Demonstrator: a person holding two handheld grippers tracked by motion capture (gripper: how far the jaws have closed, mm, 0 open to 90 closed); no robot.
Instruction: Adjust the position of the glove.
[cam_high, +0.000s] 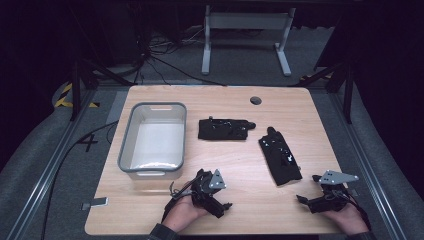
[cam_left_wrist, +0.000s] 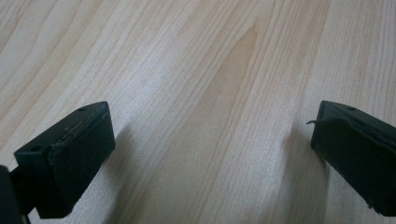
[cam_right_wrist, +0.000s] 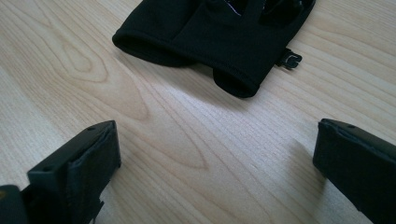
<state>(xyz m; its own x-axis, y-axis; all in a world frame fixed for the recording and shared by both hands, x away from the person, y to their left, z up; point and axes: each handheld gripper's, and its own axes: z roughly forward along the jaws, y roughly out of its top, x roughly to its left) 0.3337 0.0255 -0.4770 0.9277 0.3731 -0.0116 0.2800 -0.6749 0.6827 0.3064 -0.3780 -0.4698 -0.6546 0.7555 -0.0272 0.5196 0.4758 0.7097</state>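
Two black fabric gloves lie flat on the light wood-grain table (cam_high: 240, 165). The nearer glove (cam_high: 280, 156) lies right of centre, its long axis running diagonally from upper left to lower right in the high view, cuff end toward the person. The farther glove (cam_high: 223, 129) lies mid-table with its long axis across the table, just right of the grey rectangular plastic bin (cam_high: 152, 141), apart from it.

Right gripper (cam_high: 320, 197): held low near the front right edge, jaws spread wide, nothing between them. In the right gripper view the nearer glove's cuff (cam_right_wrist: 210, 42) lies ahead and slightly left of the gap between the jaws, near but not touching; a small tag (cam_right_wrist: 289, 59) sticks out at its side.

Left gripper (cam_high: 220, 202): at front centre, below the bin, jaws likewise released and empty; the left gripper view looks down on bare wood between them.

Judgement: the right gripper is the nearer one to the diagonal glove, which lies forward and to its left. The cuff faces the jaws, so a short advance along the glove's axis should meet it. The bin sits well to the left, on the left hand's side.
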